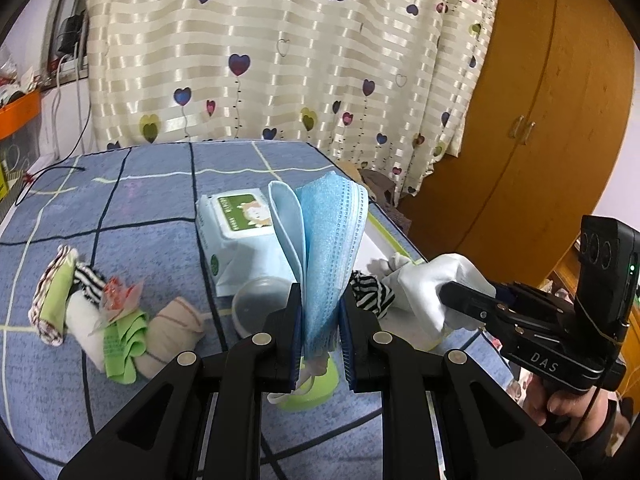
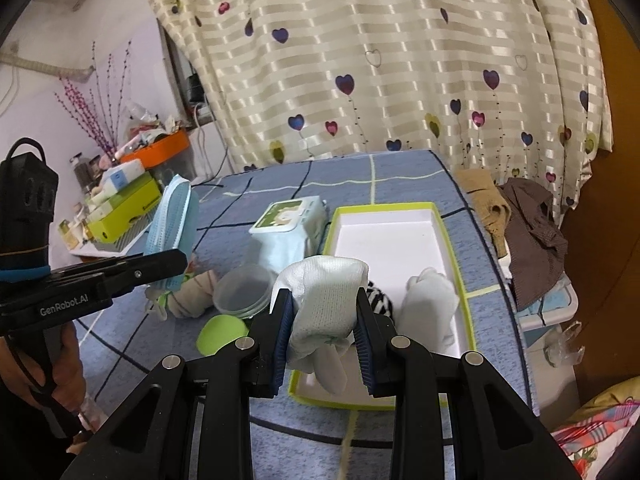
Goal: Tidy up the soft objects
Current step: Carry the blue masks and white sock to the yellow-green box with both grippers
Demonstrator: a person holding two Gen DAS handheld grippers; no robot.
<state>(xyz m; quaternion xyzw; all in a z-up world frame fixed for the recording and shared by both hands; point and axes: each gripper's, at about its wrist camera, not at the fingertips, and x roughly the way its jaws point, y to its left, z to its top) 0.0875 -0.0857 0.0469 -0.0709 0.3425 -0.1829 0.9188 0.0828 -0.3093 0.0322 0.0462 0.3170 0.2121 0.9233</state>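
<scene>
My left gripper [image 1: 320, 300] is shut on a stack of blue face masks [image 1: 328, 240] that stands upright above the blue checked cloth; the same masks [image 2: 172, 216] show at the left of the right wrist view. My right gripper [image 2: 322, 300] is shut on a white sock [image 2: 324, 300], held over the near end of a white tray with a green rim [image 2: 440, 220]. In that tray lie another white sock [image 2: 430, 304] and a black-and-white striped sock [image 2: 380, 300]. The right gripper with its sock [image 1: 428, 284] appears at the right of the left wrist view.
A pile of rolled socks and cloths [image 1: 112, 320] lies on the cloth at left. A wet-wipes pack [image 1: 236, 236], a clear round container [image 1: 256, 304] and a green lid [image 2: 220, 334] sit mid-table. Brown clothes [image 2: 528, 236] hang beyond the right edge. A curtain hangs behind.
</scene>
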